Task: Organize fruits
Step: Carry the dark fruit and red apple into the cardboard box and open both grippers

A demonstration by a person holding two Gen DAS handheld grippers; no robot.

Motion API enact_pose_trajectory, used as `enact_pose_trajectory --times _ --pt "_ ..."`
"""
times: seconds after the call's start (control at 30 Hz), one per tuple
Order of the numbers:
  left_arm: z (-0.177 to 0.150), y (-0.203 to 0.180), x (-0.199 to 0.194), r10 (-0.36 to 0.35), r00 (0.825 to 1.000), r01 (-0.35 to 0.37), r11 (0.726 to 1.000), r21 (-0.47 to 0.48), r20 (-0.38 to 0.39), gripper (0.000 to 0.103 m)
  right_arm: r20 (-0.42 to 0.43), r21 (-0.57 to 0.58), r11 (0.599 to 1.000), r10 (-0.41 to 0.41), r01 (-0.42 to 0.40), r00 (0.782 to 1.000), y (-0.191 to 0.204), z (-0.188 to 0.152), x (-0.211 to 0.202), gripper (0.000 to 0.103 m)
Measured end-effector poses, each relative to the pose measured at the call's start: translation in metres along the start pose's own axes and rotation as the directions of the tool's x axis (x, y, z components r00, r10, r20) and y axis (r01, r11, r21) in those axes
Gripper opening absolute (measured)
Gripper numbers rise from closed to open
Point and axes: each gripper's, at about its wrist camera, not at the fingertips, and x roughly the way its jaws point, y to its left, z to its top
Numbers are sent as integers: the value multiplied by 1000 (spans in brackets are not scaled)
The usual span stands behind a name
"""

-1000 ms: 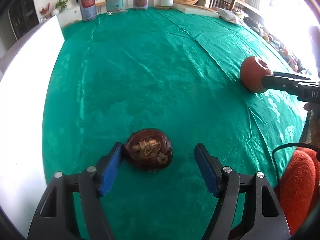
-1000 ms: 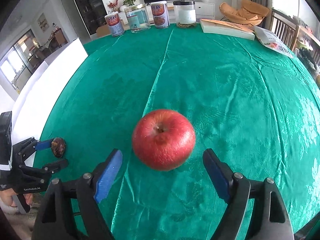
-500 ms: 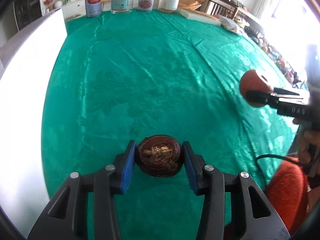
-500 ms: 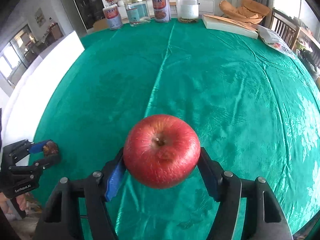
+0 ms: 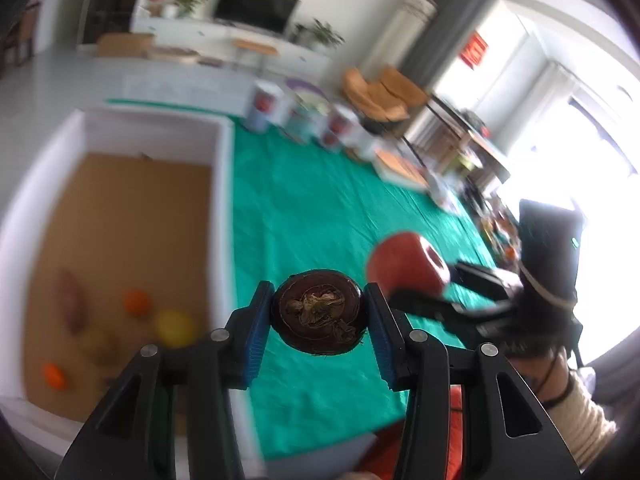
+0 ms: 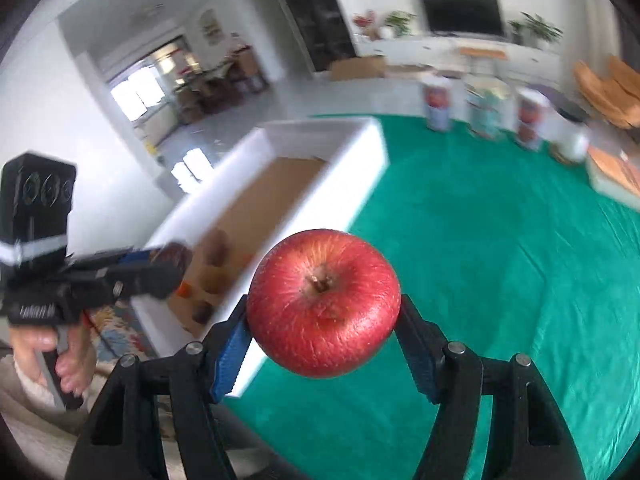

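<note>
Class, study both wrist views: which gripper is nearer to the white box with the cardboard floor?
Left. The left gripper, holding the dark brown fruit, is beside the white box wall. The right gripper, holding the red apple, is farther out over the green cloth.

A red apple (image 6: 323, 303), streaked and glossy with its brown stem facing the camera, sits clamped between the blue pads of the right claw (image 6: 323, 332), lifted clear of the worktop. A dark brown, round, flattened fruit (image 5: 319, 312) with a dried, crumpled centre is pinched between the pads of the left claw (image 5: 318, 320), also held up in the air. To the left of both claws stands a white box (image 5: 222, 208) with a brown floor, holding several blurred fruits, orange, yellow and brownish.
</note>
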Motion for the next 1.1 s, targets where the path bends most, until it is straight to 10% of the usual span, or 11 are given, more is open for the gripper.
enact_pose_trajectory --times 0.17,0.33,0.73,0.83,0.97,1.1 --pt "44 85 20 200 979 -202 977 -72 -30 47 -38 -132 991 23 -28 999 68 56 55 68" --pt "41 162 94 337 923 -361 925 -118 -184 47 -158 -266 963 -91 47 983 110 76 151 68" --pt "21 201 154 400 863 -455 881 -128 -310 51 -337 -417 888 -347 192 875 136 58 279 72" --pt "24 195 145 442 854 -484 868 -109 -273 70 -294 -439 875 -354 204 888 137 57 266 94" --pt "33 173 105 499 854 -512 856 -70 -146 78 -273 -429 884 -322 186 906 128 66 232 94" --pt "24 138 44 586 807 -581 810 -72 79 90 -247 -396 903 -280 168 928 129 66 183 95"
